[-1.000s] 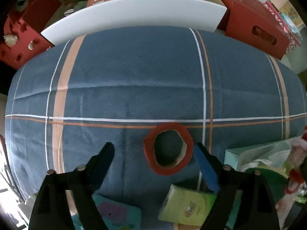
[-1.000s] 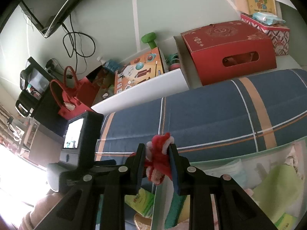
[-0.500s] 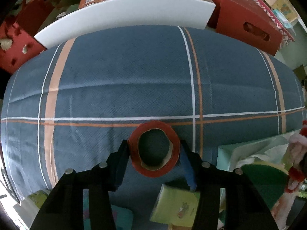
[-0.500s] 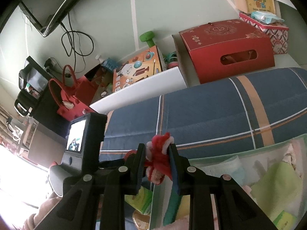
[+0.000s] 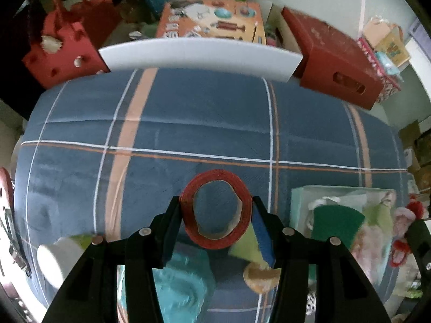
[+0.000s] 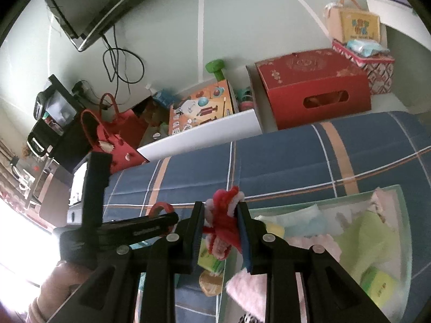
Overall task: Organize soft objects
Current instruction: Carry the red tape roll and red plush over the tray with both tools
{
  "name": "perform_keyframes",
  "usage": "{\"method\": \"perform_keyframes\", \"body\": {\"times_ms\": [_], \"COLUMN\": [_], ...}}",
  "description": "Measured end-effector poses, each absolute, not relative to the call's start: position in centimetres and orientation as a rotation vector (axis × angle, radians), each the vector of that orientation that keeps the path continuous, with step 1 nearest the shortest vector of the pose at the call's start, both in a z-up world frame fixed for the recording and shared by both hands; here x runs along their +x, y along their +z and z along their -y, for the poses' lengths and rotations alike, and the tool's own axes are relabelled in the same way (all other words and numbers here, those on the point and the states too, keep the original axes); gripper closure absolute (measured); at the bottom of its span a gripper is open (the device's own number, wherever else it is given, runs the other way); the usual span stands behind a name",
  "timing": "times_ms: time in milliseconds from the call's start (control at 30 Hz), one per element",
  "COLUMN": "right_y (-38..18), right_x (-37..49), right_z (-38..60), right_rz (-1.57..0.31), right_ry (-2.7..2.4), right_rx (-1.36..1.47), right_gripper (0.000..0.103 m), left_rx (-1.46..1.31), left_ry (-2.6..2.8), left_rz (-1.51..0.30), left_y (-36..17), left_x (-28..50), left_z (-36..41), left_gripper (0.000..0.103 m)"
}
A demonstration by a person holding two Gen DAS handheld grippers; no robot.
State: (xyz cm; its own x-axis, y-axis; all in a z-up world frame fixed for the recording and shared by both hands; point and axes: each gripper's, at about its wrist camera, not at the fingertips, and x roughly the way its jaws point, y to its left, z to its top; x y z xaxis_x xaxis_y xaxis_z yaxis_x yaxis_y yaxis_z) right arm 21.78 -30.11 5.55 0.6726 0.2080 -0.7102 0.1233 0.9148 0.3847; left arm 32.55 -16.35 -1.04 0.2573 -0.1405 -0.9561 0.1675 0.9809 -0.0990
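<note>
Left gripper (image 5: 216,215) clamps red tape roll (image 5: 215,212), right gripper (image 6: 219,223) pinches red fuzzy toy (image 6: 223,220); clear bin (image 5: 342,189) lies right, nearer right hand.

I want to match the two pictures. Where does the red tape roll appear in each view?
Left wrist: red tape roll, low centre, clamped by the left gripper.
Right wrist: only its top arc, lower left, above the left gripper.
Shared landmark: red box behind the blue plaid cushion.
</note>
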Motion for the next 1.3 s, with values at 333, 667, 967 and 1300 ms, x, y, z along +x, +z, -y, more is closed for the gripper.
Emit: {"method": "perform_keyframes", "body": {"times_ms": [333, 667, 967, 1300], "right_y": [8.0, 6.2, 2.6, -1.0], "right_x": [18.1, 14.8, 13.1, 12.8], "right_z": [28.8, 30.5, 34.6, 38.4], "right_rz": [-0.798, -0.836, -0.938, -1.049], "right_ry": [0.029, -0.057, -0.251, -0.346], "right_rx": [0.388, 0.404, 0.401, 0.446], "right_gripper": [0.077, 0.076, 0.076, 0.074], "left_rx": [-0.014, 0.009, 0.052, 0.094], "left_ry": [-0.255, -0.337, -0.395, -0.472], "left_rz": [-1.213, -1.152, -1.137, -1.202], "left_y": [1.2, 1.3, -1.1, -4.4], "left_x": [28.0, 22.3, 18.6, 16.7], "left_z": [12.0, 14.6, 17.4, 20.1], "left_gripper": [0.051, 0.05, 0.05, 0.05]}}
